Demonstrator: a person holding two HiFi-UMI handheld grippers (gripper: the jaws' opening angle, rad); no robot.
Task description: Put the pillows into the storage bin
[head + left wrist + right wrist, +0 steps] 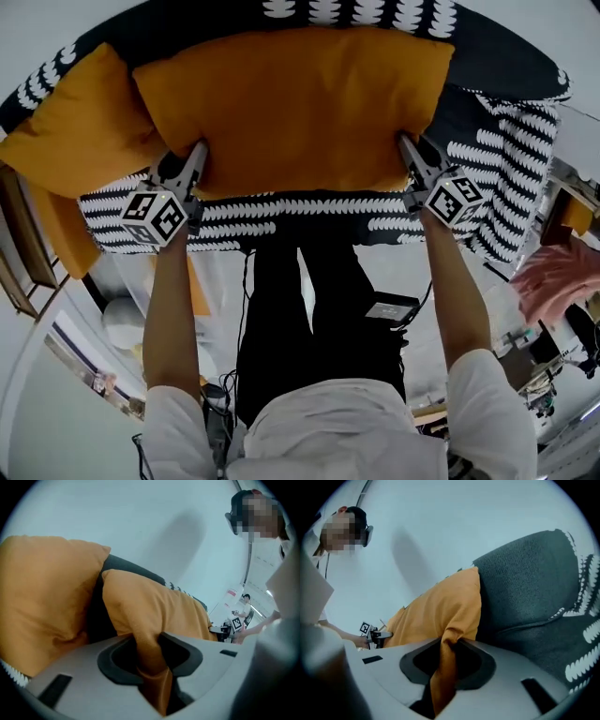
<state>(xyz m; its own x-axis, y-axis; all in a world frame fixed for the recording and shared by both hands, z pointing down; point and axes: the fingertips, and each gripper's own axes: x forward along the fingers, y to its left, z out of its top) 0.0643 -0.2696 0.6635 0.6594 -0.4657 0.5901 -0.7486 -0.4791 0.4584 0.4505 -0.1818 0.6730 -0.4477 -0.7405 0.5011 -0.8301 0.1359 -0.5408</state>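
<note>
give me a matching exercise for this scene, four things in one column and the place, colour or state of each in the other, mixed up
Things:
1. left tongs
2. right tongs
3. second orange pillow
4. patterned fabric

Place, colour or state:
a. black with white print
b. shut on the held pillow's right corner
c. shut on the held pillow's left corner
d. in no tongs, left of the held pillow in the head view

Pairs: 1-c, 2-b, 3-d, 4-a

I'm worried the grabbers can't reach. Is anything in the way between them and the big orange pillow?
Nothing is. The left gripper and right gripper are each shut on a near corner of the orange pillow, with its fabric pinched between the jaws. A second orange pillow lies beside it on the left, not in between.
</note>
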